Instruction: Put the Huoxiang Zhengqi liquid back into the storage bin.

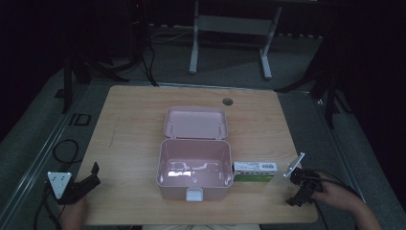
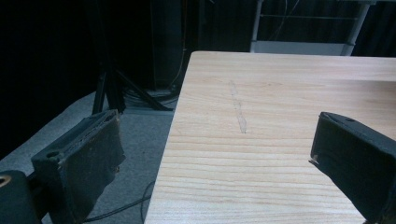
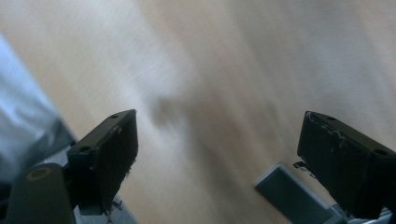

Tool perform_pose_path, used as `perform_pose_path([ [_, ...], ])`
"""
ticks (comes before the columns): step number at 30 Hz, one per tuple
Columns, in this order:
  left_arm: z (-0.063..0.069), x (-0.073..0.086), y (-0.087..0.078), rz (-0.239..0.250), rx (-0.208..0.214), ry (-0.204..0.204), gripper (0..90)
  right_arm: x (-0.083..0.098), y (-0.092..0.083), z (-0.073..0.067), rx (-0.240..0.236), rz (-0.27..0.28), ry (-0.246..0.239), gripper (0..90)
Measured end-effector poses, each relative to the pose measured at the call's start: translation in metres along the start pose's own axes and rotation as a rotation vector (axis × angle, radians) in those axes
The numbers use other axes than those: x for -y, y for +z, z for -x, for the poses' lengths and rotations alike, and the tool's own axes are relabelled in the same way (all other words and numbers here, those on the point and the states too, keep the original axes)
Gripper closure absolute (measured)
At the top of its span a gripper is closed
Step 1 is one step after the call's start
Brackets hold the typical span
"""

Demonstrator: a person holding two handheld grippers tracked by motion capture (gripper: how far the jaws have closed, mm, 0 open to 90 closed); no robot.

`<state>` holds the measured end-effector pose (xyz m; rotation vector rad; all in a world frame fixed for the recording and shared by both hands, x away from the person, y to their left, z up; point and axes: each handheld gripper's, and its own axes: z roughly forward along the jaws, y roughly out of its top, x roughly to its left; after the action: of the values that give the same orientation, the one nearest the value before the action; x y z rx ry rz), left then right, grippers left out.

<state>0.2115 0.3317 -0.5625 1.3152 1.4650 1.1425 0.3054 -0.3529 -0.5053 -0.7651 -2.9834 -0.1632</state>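
Blur smears the right gripper view, where the right tool [image 3: 217,163] gapes empty over the table [image 3: 224,70]. Left tool [image 2: 215,163] gapes empty too. Green-and-white carton [image 1: 255,171] lies touching the open pink box [image 1: 195,175], print illegible.

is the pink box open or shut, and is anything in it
Open and empty: the pink box has its lid swung back flat on the table, and the high view shows only its bare glossy bottom.

right gripper [image 3: 217,158] jaws apart, blurred wooden table [image 3: 224,70]
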Motion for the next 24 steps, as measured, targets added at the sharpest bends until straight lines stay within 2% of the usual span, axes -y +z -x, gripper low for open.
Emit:
perform_pose_path([
  [3,0.000,0.000,0.000,-0.001,0.001,-0.002,2.8,-0.001,0.001,-0.006,0.004,-0.033,-0.070,12.3],
  [9,0.000,0.000,0.000,0.001,0.000,-0.008,2.8,-0.009,0.002,-0.015,-0.003,-0.085,-0.120,12.6],
  [13,0.000,0.000,0.000,-0.001,0.001,-0.005,2.8,-0.016,-0.001,-0.024,-0.002,-0.093,-0.170,12.8],
  [18,0.000,0.000,0.000,-0.001,0.003,-0.004,2.8,-0.027,-0.007,-0.037,-0.041,-0.112,-0.241,16.1],
  [24,0.000,0.000,0.000,-0.001,0.005,-0.003,2.8,-0.044,-0.012,-0.050,-0.047,-0.131,-0.316,18.5],
])
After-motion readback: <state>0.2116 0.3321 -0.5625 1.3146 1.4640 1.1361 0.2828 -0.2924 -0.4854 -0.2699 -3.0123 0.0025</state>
